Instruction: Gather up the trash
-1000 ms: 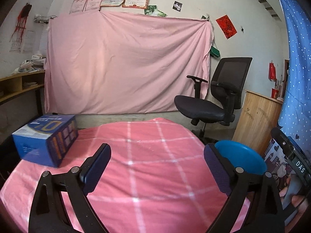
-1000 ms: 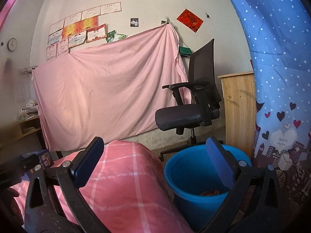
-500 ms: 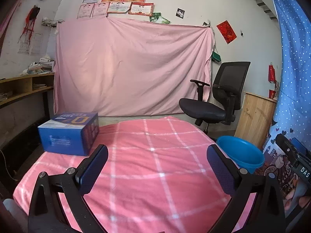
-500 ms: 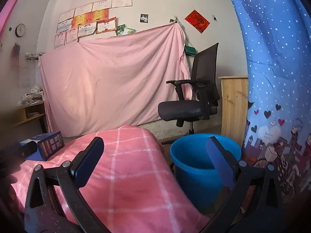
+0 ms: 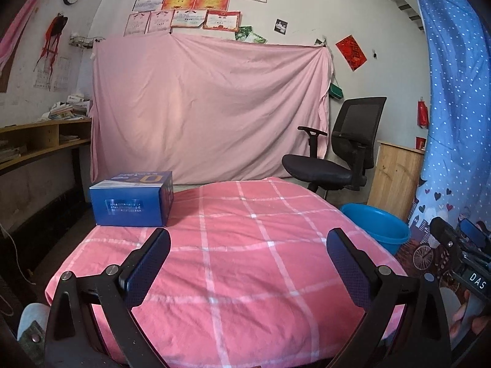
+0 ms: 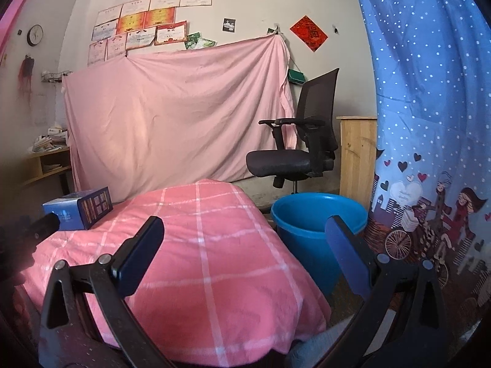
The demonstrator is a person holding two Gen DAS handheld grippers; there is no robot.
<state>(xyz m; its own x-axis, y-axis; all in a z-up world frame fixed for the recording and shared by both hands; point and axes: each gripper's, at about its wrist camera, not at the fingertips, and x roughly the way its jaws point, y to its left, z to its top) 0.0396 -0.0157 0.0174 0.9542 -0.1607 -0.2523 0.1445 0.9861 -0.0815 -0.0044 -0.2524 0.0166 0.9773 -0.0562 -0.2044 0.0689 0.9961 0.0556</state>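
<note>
A blue cardboard box [image 5: 132, 201] stands on the far left corner of a table covered with a pink checked cloth [image 5: 245, 245]; it also shows in the right wrist view [image 6: 76, 208]. A blue plastic bucket [image 6: 316, 230] stands on the floor right of the table, its rim also in the left wrist view [image 5: 377, 224]. My left gripper [image 5: 248, 260] is open and empty above the near edge of the cloth. My right gripper [image 6: 245, 251] is open and empty above the table's right front corner, beside the bucket. The bucket's inside is hidden.
A black office chair [image 5: 337, 159] and a wooden cabinet [image 5: 396, 174] stand behind the bucket. A blue curtain [image 6: 429, 122] hangs on the right. A pink sheet [image 5: 208, 107] covers the back wall. Wooden shelves [image 5: 36, 141] run along the left.
Both grippers have pulled back and risen from the table, still open. The bucket's inside has dropped out of the right wrist view, and more of the cloth and the box show.
</note>
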